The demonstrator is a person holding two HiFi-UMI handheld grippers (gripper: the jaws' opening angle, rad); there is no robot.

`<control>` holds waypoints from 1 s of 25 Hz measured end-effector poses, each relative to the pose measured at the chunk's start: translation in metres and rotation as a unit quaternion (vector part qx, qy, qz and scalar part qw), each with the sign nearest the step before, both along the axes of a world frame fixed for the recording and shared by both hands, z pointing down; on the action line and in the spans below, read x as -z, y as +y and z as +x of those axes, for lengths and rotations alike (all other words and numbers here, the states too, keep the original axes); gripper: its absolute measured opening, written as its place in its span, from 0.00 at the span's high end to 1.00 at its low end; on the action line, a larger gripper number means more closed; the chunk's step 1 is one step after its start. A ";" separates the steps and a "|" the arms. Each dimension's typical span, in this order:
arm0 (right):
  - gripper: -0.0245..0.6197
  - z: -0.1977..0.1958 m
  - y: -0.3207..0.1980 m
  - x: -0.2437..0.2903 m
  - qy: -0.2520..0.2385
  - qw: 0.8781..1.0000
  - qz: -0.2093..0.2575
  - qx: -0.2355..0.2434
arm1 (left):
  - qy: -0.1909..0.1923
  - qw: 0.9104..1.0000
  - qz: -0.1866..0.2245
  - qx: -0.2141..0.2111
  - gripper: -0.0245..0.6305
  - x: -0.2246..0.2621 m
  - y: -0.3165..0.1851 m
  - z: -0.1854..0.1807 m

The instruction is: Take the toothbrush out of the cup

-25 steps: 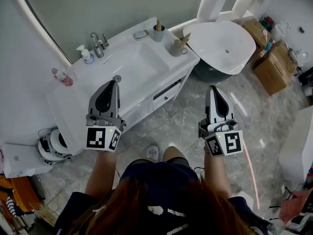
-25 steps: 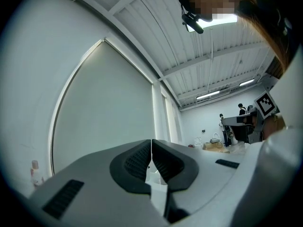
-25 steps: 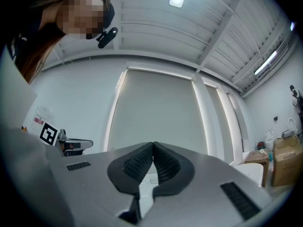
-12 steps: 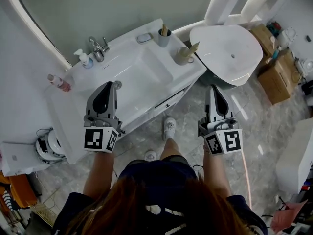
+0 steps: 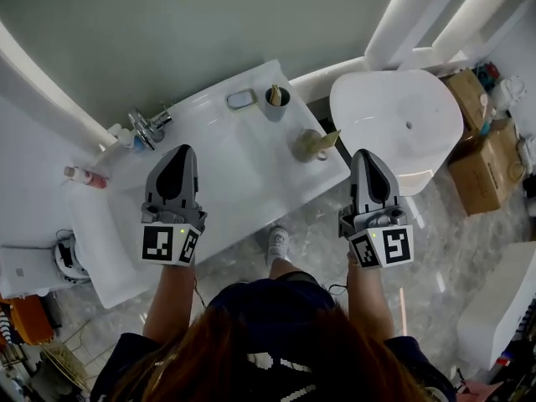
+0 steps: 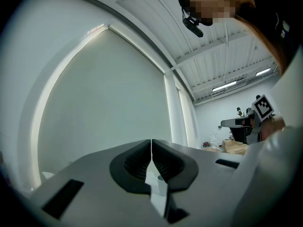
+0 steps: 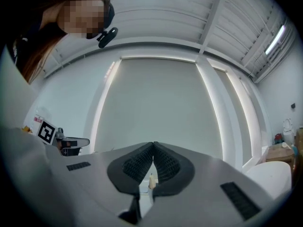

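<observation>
On the white vanity top (image 5: 213, 195), a grey-blue cup (image 5: 275, 105) stands near the back edge with a wooden-handled toothbrush (image 5: 273, 94) upright in it. A second, beige cup (image 5: 311, 144) with a stick-like item stands near the right edge. My left gripper (image 5: 182, 149) is shut and empty over the counter, left of and nearer than both cups. My right gripper (image 5: 365, 152) is shut and empty just off the counter's right end. In the left gripper view the jaws (image 6: 151, 143) meet, as they do in the right gripper view (image 7: 153, 145).
A faucet (image 5: 143, 125), a soap dish (image 5: 241, 100) and a pink bottle (image 5: 83, 177) also sit on the vanity. A white toilet (image 5: 400, 115) stands to the right, with cardboard boxes (image 5: 476, 153) beyond it. The person's shoe (image 5: 278, 243) shows below the counter front.
Both grippers have moved forward toward the vanity, staying shut. The left one now hangs over the counter and the right one has reached the counter's right end.
</observation>
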State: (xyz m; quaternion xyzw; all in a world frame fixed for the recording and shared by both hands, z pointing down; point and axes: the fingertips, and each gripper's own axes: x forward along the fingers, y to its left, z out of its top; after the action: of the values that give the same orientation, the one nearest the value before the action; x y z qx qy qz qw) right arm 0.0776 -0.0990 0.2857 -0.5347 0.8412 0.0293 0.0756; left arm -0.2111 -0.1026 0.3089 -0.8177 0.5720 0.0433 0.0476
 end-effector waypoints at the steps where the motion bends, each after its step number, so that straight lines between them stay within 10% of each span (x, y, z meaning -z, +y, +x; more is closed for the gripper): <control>1: 0.94 0.007 -0.016 0.000 0.000 1.000 0.000 0.005 | 0.002 1.000 -0.001 0.003 0.93 -0.001 -0.014 0.007; 15: 0.94 0.026 -0.126 -0.037 0.000 0.999 -0.041 0.031 | 0.014 0.999 -0.035 0.009 0.93 -0.032 -0.116 0.034; 25: 0.61 0.015 -0.123 -0.121 0.033 0.990 -0.133 0.028 | 0.006 0.997 -0.061 -0.043 0.93 -0.053 -0.136 0.043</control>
State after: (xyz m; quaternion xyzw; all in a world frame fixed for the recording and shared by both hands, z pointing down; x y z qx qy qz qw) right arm 0.0922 -0.2224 0.4068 -0.5149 0.8543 -0.0673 -0.0230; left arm -0.1686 -0.2383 0.3615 -0.8426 0.5383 0.0154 -0.0082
